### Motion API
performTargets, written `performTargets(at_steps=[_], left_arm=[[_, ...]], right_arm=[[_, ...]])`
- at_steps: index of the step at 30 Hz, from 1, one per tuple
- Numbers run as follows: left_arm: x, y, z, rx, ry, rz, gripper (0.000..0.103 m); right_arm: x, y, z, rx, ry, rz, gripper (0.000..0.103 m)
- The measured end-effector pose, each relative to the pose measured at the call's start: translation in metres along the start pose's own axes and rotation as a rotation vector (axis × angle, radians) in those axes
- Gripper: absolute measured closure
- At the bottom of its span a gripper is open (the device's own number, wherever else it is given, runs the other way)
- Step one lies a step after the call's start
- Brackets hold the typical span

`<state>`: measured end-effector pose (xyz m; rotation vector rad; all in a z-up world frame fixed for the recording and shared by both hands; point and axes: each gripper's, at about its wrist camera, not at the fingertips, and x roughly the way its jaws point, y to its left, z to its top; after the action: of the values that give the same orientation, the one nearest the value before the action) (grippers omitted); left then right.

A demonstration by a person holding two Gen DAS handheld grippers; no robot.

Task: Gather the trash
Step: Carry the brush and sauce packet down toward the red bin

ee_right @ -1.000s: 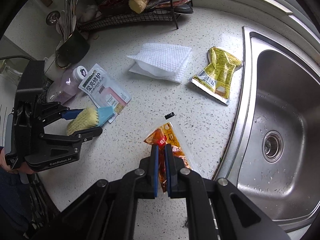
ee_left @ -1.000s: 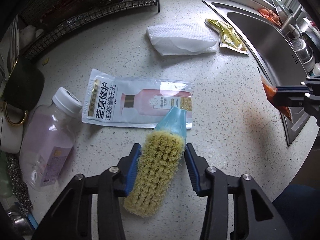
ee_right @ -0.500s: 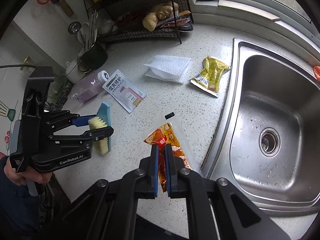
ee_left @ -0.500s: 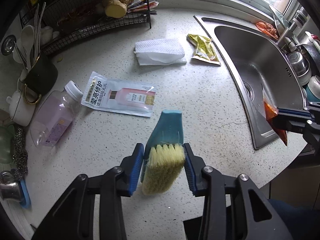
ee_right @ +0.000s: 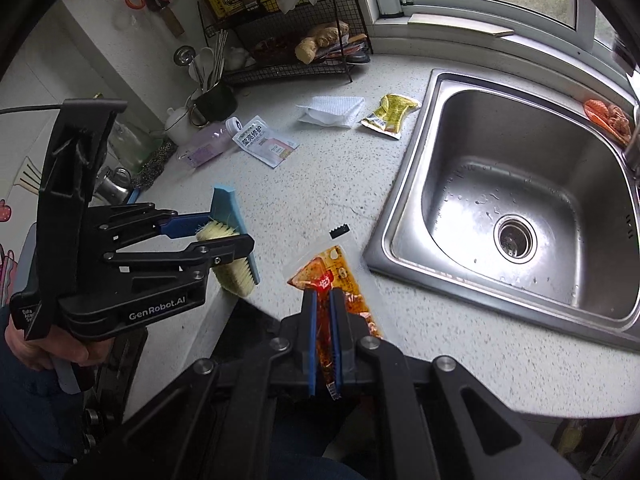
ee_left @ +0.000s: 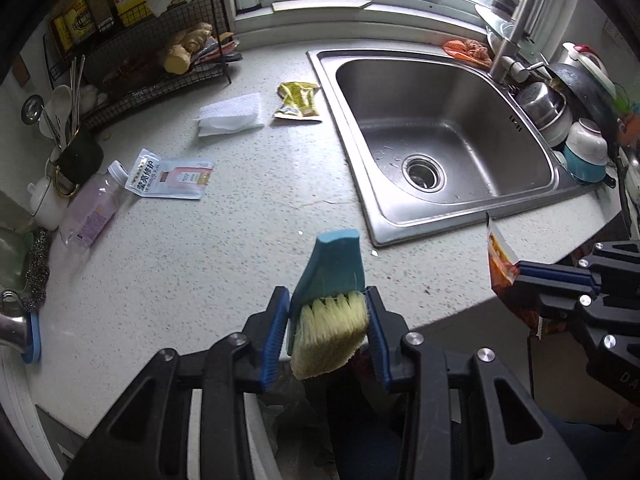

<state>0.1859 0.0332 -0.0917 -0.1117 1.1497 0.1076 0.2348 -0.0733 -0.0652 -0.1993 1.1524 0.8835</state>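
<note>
A pale speckled stone countertop (ee_left: 208, 264) runs along a window wall, with a stainless steel sink (ee_left: 448, 136) sunk toward its right end and a black wire rack (ee_left: 160, 76) at the back left corner. Both grippers hang at the counter's front edge, each loaded. The left gripper (ee_left: 328, 320) has just been closing its jaws, and they pinch a scrubbing brush with a teal plastic back and yellow bristles (ee_left: 332, 304) across its width, handle pointing away. The right gripper (ee_right: 325, 344) has its fingers pressed together on a flat red-orange sauce sachet (ee_right: 332, 280) that sticks up past the tips.

Still on the counter: a yellow crumpled packet (ee_left: 298, 100) beside the sink's left rim, a white folded cloth (ee_left: 232, 118) next to it, and a white printed pouch (ee_left: 170, 178) near the left edge, touching a clear pink bottle (ee_left: 94, 208).

The risk, as I judge it — the thin sachet is held low by one edge and could slip or leak, and the bristles give, so the brush might twist free.
</note>
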Motion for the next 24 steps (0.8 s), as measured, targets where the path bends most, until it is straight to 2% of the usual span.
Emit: performTargets(at_steps=[13,18,24], left_arm=[[-0.026,-0.099,-0.076,0.055,-0.019,-0.033,0.068],[-0.013,-0.131,-0.100,0.071,0.011,-0.049,0.068],[0.016,-0.154,-0.120,0.088,0.061,-0.085,0.068]], right_arm=[[-0.057,-0.009,-0.116,0.035,-0.034,-0.046,0.098],[-0.065,-0.017,-0.148,0.047,-0.023,-0.054,0.098],[-0.055,-0.032,-0.170,0.089,0.022,-0.068,0.098]])
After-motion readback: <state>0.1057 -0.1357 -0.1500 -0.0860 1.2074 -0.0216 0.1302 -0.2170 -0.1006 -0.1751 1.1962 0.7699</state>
